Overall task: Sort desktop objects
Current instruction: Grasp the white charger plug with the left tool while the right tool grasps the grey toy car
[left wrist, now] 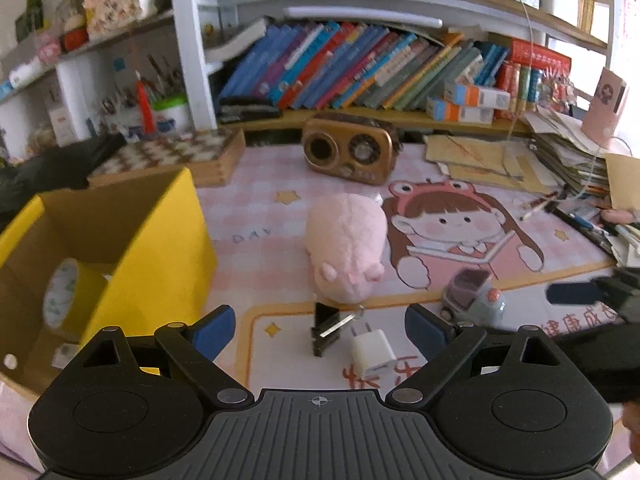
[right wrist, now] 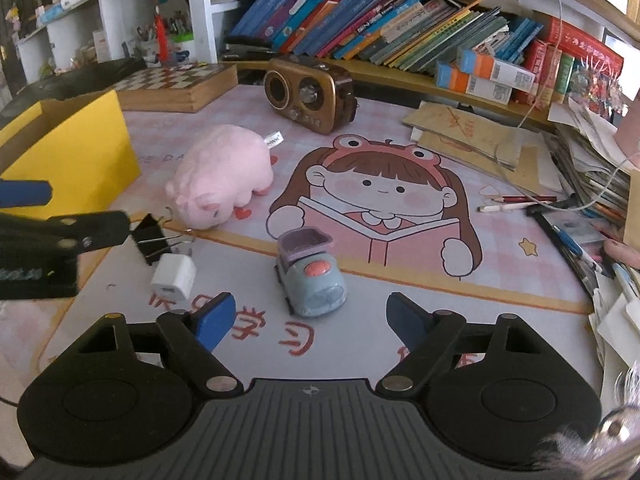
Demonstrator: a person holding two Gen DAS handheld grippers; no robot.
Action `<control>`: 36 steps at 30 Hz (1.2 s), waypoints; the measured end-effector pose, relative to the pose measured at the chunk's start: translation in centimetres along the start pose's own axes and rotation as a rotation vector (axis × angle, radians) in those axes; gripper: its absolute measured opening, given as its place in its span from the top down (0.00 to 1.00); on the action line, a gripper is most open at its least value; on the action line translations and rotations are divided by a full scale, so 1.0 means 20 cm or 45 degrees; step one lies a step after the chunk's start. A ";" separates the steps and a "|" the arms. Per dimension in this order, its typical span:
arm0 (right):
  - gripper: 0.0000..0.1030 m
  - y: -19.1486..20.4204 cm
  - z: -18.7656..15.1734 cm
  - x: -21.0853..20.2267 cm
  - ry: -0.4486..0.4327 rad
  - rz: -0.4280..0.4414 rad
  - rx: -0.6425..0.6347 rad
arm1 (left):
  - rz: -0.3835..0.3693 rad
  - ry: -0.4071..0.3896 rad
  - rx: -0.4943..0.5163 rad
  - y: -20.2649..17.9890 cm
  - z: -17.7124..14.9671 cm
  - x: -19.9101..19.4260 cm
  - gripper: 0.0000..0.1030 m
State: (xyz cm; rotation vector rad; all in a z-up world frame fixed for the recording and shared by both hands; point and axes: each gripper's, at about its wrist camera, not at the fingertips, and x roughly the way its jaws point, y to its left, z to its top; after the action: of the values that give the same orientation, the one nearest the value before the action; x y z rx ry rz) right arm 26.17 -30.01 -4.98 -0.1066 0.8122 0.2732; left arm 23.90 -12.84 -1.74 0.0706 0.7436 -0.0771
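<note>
My left gripper (left wrist: pixel 320 332) is open above the pink desk mat. A black binder clip (left wrist: pixel 326 328) and a white charger plug (left wrist: pixel 372 350) lie between and just ahead of its blue pads, untouched. A pink plush pig (left wrist: pixel 346 248) lies beyond them. My right gripper (right wrist: pixel 310 316) is open, and a small blue-grey toy car (right wrist: pixel 310 280) stands just ahead of the gap, free of the pads. To the left an open yellow cardboard box (left wrist: pixel 160 240) holds a roll of tape (left wrist: pixel 64 292). The left gripper's blue finger (right wrist: pixel 24 194) shows at the left edge of the right wrist view.
A brown retro radio (left wrist: pixel 346 152) and a chessboard box (left wrist: pixel 172 156) stand at the back, under a shelf of leaning books (left wrist: pixel 360 64). Stacked papers (right wrist: pixel 592 168), pencils (right wrist: pixel 516 202) and pens crowd the right side, where a person's fingers (right wrist: pixel 624 252) rest.
</note>
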 end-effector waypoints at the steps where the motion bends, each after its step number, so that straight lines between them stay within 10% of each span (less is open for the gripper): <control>1: 0.23 -0.01 0.01 0.02 0.002 -0.003 0.004 | -0.017 0.023 0.000 0.00 0.00 0.02 0.10; 10: 0.37 -0.04 0.06 0.22 0.084 0.040 -0.059 | -0.088 0.184 0.010 -0.04 -0.04 0.18 0.43; 36: 0.61 -0.06 0.11 0.31 0.128 0.180 -0.095 | -0.161 0.192 0.024 -0.11 -0.06 0.26 0.69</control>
State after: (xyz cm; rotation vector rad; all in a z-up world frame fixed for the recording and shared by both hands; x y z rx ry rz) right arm 32.10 -29.59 -7.95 -0.1335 0.9109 0.4347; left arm 26.63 -15.18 -6.29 0.0474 0.8979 -0.2010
